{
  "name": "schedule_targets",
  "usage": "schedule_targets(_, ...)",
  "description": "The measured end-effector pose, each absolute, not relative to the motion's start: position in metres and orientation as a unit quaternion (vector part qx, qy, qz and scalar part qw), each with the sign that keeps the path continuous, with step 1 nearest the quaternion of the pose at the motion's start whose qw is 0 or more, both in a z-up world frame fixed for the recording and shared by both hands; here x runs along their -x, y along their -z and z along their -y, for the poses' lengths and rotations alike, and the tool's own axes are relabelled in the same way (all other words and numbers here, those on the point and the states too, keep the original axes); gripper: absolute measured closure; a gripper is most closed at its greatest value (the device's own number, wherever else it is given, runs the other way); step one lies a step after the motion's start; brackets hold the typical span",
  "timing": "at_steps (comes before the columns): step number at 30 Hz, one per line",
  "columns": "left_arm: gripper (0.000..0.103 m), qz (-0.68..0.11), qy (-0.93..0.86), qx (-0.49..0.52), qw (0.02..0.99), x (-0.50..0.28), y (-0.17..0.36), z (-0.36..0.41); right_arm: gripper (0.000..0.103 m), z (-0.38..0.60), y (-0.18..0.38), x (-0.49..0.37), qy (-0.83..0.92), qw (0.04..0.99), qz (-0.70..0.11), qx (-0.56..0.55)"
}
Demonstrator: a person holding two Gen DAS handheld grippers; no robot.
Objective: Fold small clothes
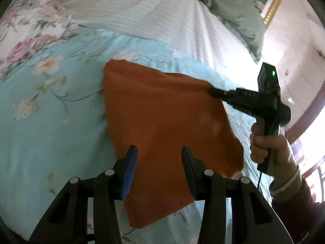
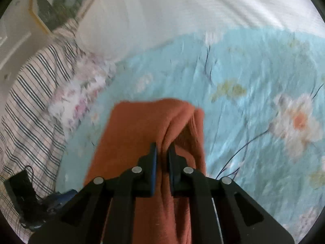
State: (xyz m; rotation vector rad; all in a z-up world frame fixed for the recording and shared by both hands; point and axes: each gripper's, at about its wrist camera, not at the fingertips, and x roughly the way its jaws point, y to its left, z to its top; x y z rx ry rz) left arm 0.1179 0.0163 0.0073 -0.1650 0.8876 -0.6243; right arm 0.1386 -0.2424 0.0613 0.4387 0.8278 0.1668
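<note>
Where the turquoise floral bedspread (image 1: 40, 109) spreads wide to the left of the orange cloth (image 1: 162, 126), bare bedding lies open, bounded farther back by a white ribbed blanket (image 1: 146, 12) and a green pillow (image 1: 233, 10). The right gripper (image 2: 162, 150) pinches a bunched fold at the cloth's far right corner, its pads pressed tight on the fabric. The left gripper (image 1: 158, 156) stands parted above the cloth's near part, its blue pads clear of the fabric. A striped cloth (image 2: 30, 105) borders the bedspread's other side.
</note>
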Motion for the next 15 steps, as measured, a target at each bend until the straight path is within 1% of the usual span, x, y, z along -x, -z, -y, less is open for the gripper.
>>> schedule_targets(2, 0.059, -0.430, 0.311, 0.071, 0.845, -0.119, -0.001, -0.006, 0.092, 0.249, -0.059, -0.137, -0.064, 0.890, -0.402, -0.203)
schedule_targets(5, 0.059, -0.454, 0.302, 0.059, 0.836, -0.124, 0.019, 0.006, 0.092, 0.261, -0.027, -0.146, -0.064, 0.865, -0.441, -0.232)
schedule_targets(6, 0.059, -0.460, 0.300, 0.060, 0.834, -0.125, 0.024, 0.007, 0.091, 0.265, -0.014, -0.147, -0.065, 0.856, -0.449, -0.246)
schedule_targets(8, 0.059, -0.464, 0.296, 0.061, 0.833, -0.126, 0.029, 0.006, 0.085, 0.268, -0.003, -0.145, -0.059, 0.851, -0.453, -0.260)
schedule_targets(9, 0.059, -0.465, 0.296, 0.061, 0.832, -0.126, 0.028, 0.006, 0.083, 0.270, -0.003, -0.143, -0.058, 0.850, -0.450, -0.269)
schedule_targets(12, 0.060, -0.461, 0.299, 0.065, 0.833, -0.130, 0.016, 0.001, 0.083, 0.272, -0.022, -0.133, -0.036, 0.857, -0.438, -0.269)
schedule_targets(15, 0.060, -0.440, 0.289, 0.075, 0.847, -0.142, 0.001, -0.003, 0.083, 0.257, -0.052, -0.123, -0.053, 0.877, -0.395, -0.269)
